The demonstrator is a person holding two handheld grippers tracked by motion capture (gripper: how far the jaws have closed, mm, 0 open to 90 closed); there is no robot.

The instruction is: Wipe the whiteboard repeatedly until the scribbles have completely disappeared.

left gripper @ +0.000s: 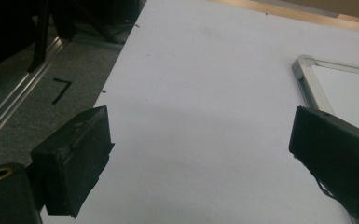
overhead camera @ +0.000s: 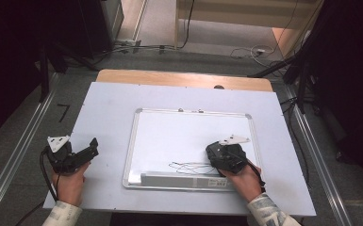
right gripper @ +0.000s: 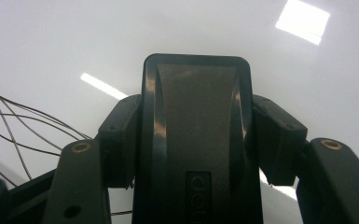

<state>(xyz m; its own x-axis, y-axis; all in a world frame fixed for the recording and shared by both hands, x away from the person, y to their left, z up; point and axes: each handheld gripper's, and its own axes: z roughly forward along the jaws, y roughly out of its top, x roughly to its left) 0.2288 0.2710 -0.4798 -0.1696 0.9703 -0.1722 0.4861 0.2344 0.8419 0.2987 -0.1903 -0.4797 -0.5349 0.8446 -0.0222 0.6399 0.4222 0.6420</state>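
Scribbled black lines (overhead camera: 188, 167) sit on the near part of the whiteboard (overhead camera: 188, 132), just left of the right gripper (overhead camera: 224, 155) as the high view shows it. That gripper's jaws are clamped on a black whiteboard eraser (right gripper: 196, 140), one pad on each long side, and the right gripper view has the eraser standing upright between them with its face held close to the glossy white surface; whether it actually touches the board cannot be told. In the same view the scribble (right gripper: 9, 126) fans out to the left of the eraser, close beside it and not yet under it. So the marks lie sideways from the eraser, toward the person's left, and they run mostly along the board's near edge, parallel to the grey tray (overhead camera: 184, 180) at its bottom. Wiping them would likely call for a sideways sweep leftward along that edge, with the eraser's long axis held across the stroke.

The right hand is plainly the nearer one. The left gripper (overhead camera: 82, 153) rests on the pale table (overhead camera: 103, 108) well off the board's left frame, its jaws wide apart with nothing between them, as the left gripper view shows.
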